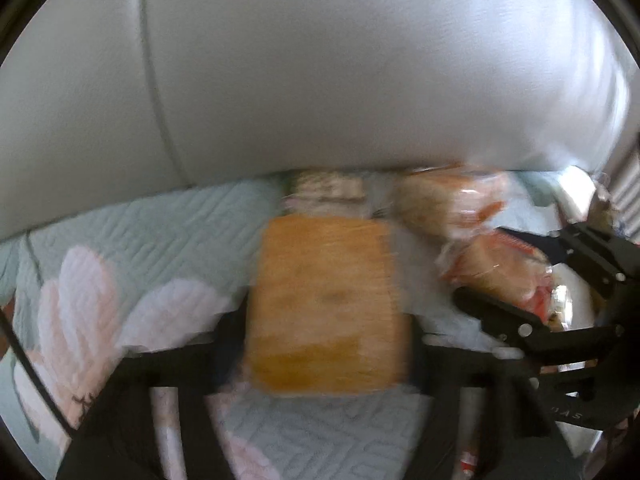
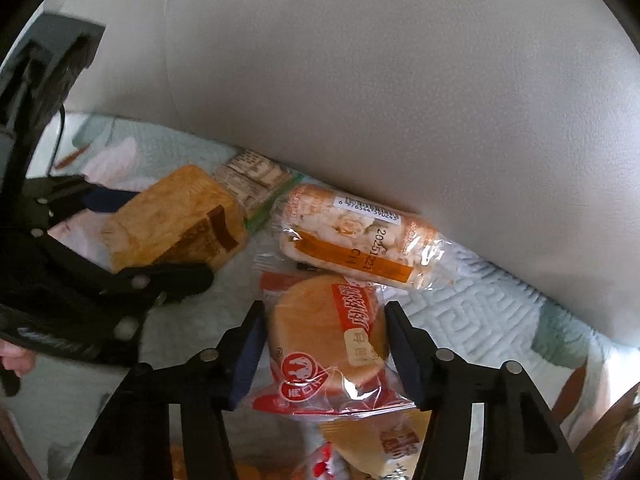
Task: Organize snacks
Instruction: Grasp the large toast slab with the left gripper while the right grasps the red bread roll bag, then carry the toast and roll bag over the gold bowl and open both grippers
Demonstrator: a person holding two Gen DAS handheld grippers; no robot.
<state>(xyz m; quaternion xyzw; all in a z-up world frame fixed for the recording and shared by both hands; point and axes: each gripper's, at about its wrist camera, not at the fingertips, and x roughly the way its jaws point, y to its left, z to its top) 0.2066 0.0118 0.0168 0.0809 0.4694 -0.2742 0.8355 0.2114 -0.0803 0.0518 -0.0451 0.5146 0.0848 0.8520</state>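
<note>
My left gripper (image 1: 326, 336) is shut on a golden-brown block cake (image 1: 324, 280) in a clear wrapper, its black fingers pressing both long sides. The right wrist view shows the same cake (image 2: 176, 220) in the left gripper (image 2: 152, 240) at the left. My right gripper (image 2: 328, 354) is shut on a round bun in a red and clear wrapper (image 2: 320, 328), blue pads against its sides. The left wrist view, blurred, shows that bun (image 1: 496, 272) in the right gripper (image 1: 516, 268) at the right edge.
A barcoded bread packet (image 2: 352, 232) and a packet with a printed label (image 2: 252, 176) lie against the grey leather sofa back (image 2: 400, 80). All rest on a pale green quilted cover (image 2: 460, 312). More packets (image 2: 380, 440) lie under the right gripper. Fingers of a hand (image 2: 16, 360) show at the left edge.
</note>
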